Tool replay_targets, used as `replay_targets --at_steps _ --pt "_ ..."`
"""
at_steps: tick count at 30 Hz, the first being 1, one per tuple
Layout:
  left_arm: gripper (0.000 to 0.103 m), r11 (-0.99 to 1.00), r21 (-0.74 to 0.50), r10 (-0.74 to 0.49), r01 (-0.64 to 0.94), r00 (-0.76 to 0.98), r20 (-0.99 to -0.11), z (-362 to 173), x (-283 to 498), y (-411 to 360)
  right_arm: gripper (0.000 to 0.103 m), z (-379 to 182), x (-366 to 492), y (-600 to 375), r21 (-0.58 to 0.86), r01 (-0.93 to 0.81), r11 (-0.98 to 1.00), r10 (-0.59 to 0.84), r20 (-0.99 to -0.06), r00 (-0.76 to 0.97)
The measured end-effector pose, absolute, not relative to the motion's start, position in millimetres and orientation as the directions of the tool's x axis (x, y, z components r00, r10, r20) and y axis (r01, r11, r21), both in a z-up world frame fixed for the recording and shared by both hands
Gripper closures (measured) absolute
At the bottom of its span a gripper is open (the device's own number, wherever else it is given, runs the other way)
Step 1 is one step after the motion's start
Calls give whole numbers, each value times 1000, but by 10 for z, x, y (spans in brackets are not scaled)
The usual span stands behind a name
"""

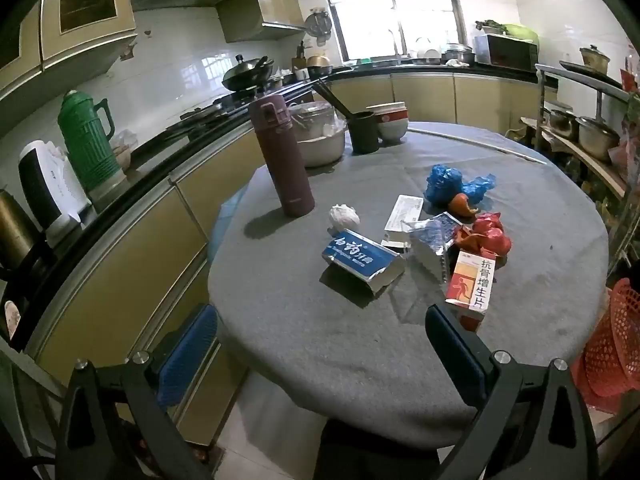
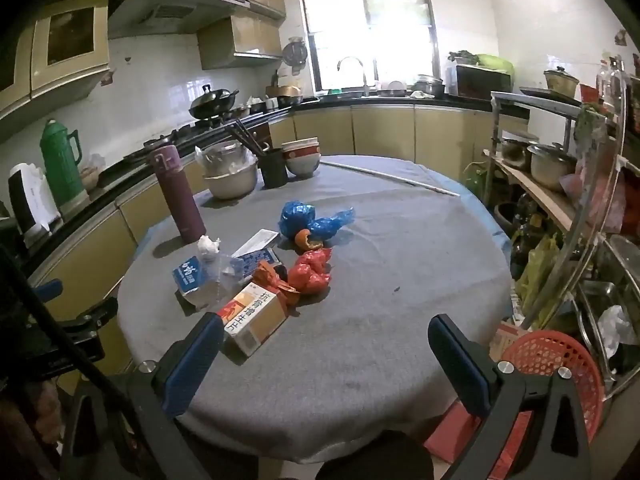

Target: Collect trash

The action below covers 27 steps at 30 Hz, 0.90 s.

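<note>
Clearly, medicine box (image 1: 471, 280) reads 抗骨增生片.

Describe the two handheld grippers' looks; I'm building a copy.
The left gripper and right gripper look alike: black angular frames, silver round bolt heads, and two flat fingers faced with blue ribbed rubber pads.

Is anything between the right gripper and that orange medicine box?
Nothing visible. The right gripper is open over bare tablecloth, and the medicine box lies just beyond its left finger, nearest of the trash pile.
</note>
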<state>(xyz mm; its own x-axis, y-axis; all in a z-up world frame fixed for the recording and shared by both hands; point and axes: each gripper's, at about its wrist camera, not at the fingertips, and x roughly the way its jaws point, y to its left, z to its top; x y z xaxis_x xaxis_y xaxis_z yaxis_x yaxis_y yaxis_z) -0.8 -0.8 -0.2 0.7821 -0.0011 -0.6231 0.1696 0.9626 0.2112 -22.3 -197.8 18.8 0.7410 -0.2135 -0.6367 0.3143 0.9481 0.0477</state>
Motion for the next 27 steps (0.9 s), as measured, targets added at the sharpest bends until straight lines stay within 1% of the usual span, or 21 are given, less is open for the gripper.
replay_targets --at_steps 23,26,27 --pt "0 963 204 -3 174 768 -640 -57 28 17 0 150 -214 -1961 77 330 941 -200 -660 724" --pt "0 963 204 -4 174 770 -638 -62 29 14 0 141 -213 -1966 73 334 940 -203 -666 718" --pt "0 963 209 -3 171 780 -625 -70 21 9 0 140 -213 -1966 75 335 939 -202 -667 717"
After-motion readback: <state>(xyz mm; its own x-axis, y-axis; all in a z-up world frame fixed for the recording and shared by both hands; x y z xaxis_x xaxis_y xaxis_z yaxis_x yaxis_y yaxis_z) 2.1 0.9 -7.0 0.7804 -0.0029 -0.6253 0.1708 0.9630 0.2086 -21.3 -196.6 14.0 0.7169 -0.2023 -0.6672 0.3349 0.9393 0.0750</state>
